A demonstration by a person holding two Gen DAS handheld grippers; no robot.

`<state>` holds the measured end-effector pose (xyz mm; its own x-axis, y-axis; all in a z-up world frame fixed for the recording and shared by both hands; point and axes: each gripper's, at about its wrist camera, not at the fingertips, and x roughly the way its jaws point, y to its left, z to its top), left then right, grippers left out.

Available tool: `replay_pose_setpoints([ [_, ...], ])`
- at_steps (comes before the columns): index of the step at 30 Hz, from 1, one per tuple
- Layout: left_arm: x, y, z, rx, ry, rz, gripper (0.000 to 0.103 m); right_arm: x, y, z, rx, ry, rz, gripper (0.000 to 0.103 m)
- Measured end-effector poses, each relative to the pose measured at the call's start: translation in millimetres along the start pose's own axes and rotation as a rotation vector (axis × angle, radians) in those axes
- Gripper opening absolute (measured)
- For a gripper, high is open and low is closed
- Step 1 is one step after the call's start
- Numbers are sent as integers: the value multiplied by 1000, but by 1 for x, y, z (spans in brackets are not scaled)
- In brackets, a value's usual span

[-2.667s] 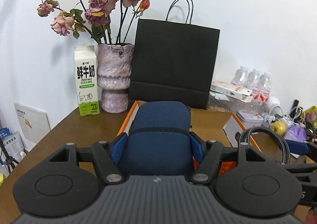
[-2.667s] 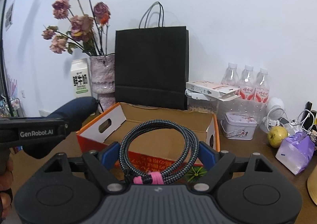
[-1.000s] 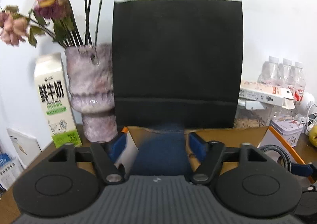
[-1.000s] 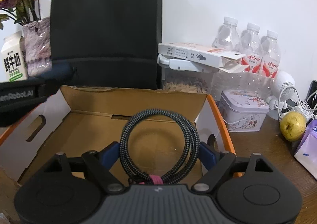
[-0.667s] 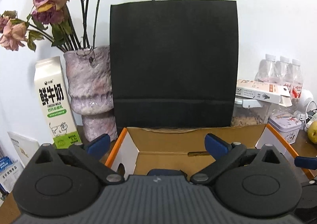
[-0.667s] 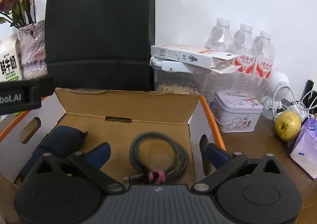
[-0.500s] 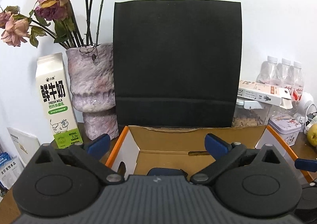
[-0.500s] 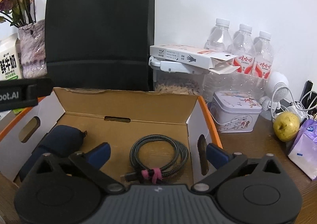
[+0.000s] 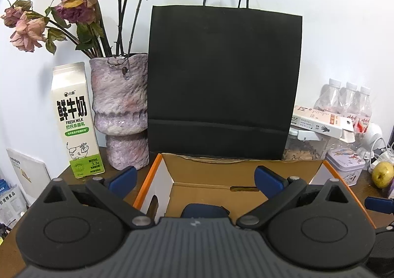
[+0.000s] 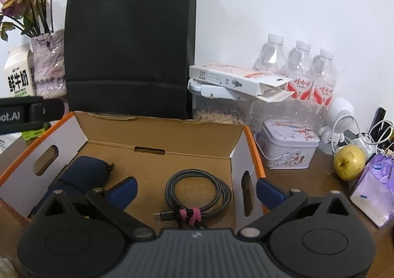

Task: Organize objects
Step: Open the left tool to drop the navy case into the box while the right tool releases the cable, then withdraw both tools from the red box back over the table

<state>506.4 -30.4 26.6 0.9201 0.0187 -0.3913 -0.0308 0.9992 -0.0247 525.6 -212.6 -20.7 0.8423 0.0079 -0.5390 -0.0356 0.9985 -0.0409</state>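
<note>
Cardboard fills my view on both sides: the open box with orange edges sits on the worktop, right in front of the tall black paper bag. My left gripper hangs above the box's near-left part with its jaws spread wide and nothing between them. Down below it, inside the box, lies the blue zip pouch, tucked against the box's left wall. My right gripper hovers over the near-right part of the box, jaws just as wide and empty. Under it the coiled braided cable, bound with a pink tie, rests flat on the box floor, beside the right wall and apart from the pouch.

So two things are in the box, and I judge that part of the tidying done. What is left? Plenty stands outside the box, to its right: a printed tin, a yellow-green pear, a purple tissue pack, water bottles and a white carton on a clear container. Left of the box stand the milk carton and the vase of dried roses. Which of these belong in the box, I cannot tell. There is room on the box floor between pouch and cable, so I reckon more can go in.
</note>
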Motion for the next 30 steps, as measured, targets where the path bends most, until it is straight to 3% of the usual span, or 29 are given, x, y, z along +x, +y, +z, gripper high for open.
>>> replay_pose_setpoints([
  [11, -37, 18, -1, -41, -2, -30, 103, -40, 7, 1, -19, -18, 27, 103],
  [30, -140, 46, -25, -51, 11, -40, 103, -144, 23, -20, -45, -53, 72, 103],
])
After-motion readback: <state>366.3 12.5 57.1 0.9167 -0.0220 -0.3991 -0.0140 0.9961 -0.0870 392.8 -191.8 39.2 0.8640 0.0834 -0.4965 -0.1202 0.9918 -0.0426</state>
